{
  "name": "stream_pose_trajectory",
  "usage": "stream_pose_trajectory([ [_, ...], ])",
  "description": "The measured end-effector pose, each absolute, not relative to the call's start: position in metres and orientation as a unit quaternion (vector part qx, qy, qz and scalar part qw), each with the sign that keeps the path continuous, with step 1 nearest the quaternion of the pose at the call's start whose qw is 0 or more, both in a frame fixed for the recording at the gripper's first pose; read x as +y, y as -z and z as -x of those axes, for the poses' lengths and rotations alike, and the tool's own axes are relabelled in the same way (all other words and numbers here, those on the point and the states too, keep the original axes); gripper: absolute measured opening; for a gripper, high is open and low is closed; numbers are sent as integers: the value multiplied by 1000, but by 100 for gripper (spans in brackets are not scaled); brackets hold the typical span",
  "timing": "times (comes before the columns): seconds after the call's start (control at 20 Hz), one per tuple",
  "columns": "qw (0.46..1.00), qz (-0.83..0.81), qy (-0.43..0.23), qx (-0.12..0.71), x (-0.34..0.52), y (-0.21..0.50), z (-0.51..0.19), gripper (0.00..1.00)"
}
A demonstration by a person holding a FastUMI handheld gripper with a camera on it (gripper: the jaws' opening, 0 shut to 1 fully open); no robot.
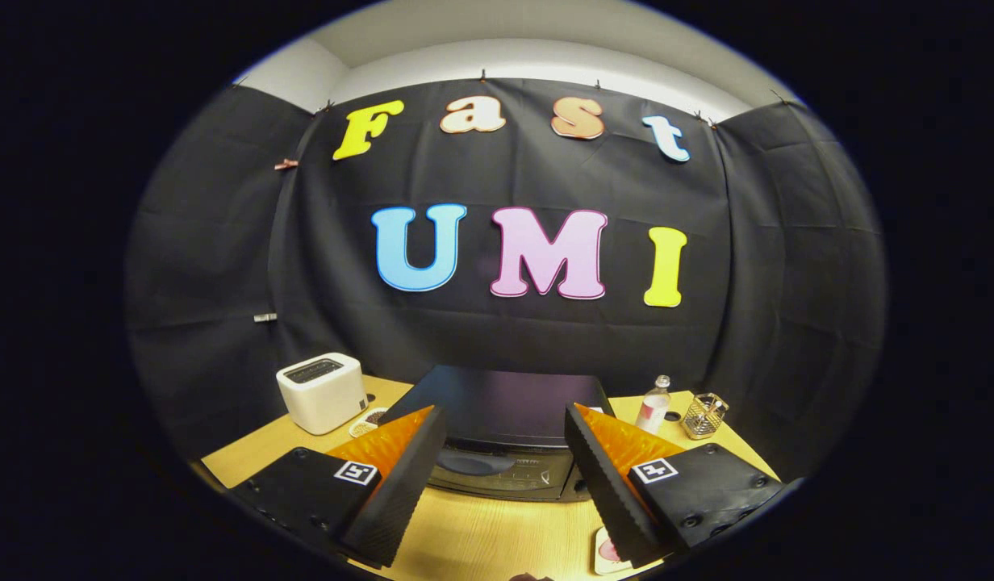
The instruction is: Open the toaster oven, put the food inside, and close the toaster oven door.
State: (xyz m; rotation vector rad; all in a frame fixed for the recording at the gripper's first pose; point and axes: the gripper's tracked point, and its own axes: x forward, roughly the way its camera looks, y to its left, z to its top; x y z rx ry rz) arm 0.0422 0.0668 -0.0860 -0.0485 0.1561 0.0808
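Tongs [505,452] hovering with fingers spread apart and gripping nothing, the black toaster oven [501,436] sitting door-closed on the wooden worktop [481,537] just beyond them, a white toaster [322,392] standing to its left, a small bottle [653,405] to its right.

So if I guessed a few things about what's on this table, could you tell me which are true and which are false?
1. The toaster oven sits just ahead of the fingers, its door closed. True.
2. The hand-held gripper is clamped on the oven's handle. False: its fingers are spread open, holding nothing.
3. A white pop-up toaster stands left of the oven. True.
4. The clear bottle lies on its side. False: it stands upright, right of the oven.
5. A wire mesh holder sits beside the bottle. True.
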Motion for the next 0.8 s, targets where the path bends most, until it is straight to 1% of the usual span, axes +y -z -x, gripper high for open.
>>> stream_pose_trajectory([
  [0.25,996,12,-24,90,82,105,-79,98],
  [0.6,989,16,-5,144,92,174,-121,98],
  [0.8,984,9,4,177,95,211,-132,98],
])
